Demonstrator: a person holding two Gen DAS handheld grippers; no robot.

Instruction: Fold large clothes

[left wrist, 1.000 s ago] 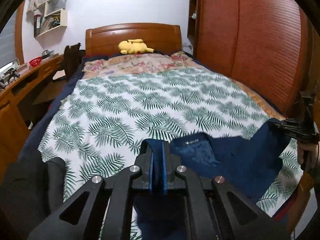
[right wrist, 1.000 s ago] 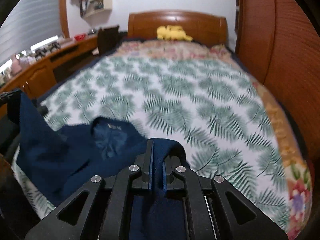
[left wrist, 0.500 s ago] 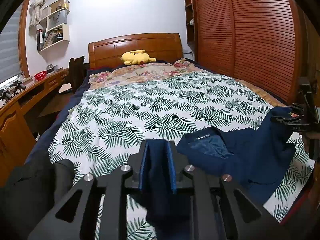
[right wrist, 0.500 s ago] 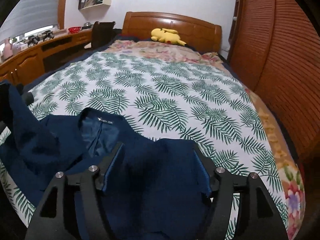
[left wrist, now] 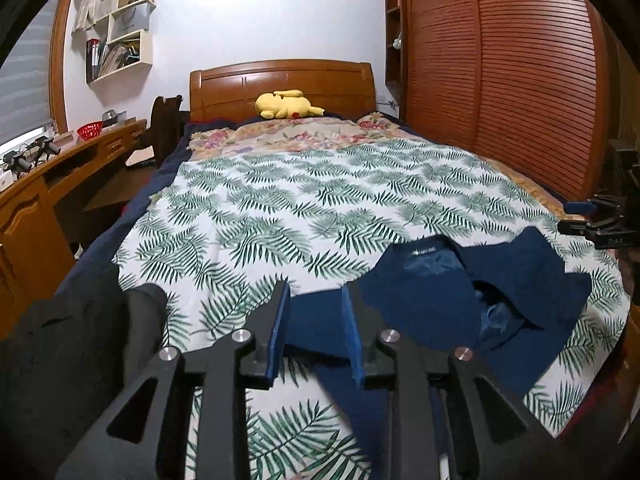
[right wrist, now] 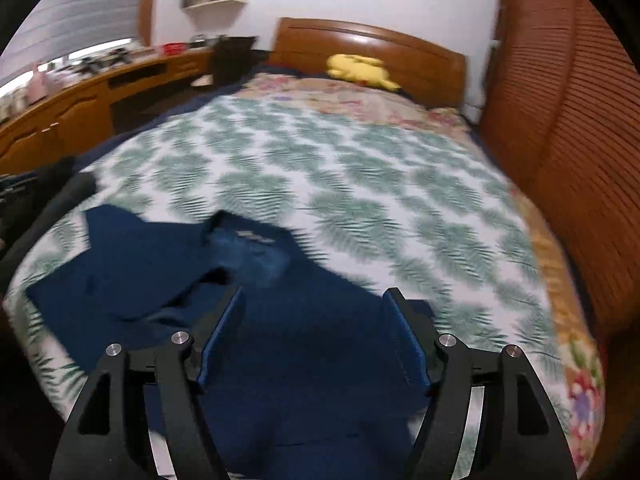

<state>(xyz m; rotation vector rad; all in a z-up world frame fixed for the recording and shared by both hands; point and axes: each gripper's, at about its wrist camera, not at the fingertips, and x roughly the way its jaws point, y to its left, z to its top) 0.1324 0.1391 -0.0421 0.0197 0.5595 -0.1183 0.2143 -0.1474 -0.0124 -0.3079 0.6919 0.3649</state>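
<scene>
On the left wrist view, near edge of the bed [left wrist: 320, 208]: left gripper [left wrist: 316, 320] jaws are opening, a modest gap now versus pinched tight on navy cloth a second ago; fabric lies under and between the pads, not pressed. Navy garment [left wrist: 460, 304] sits rumpled at the near right of the leaf-print cover, collar and label facing far, lining showing. Right gripper [left wrist: 600, 224] visible at the far right edge, clear of cloth. Dark clothing pile [left wrist: 80, 340] near left just beside the drop zone; yellow plush [left wrist: 286, 105] far at the headboard, no obstruction. On the right wrist view (blurred): right gripper [right wrist: 316, 332] jaws spread wide, released from its earlier pinch; navy garment [right wrist: 240, 320] lies flat beneath, nothing gripped. Read: garment just laid down, both ends released. Not flat yet, so I'd smooth it before the first fold.
</scene>
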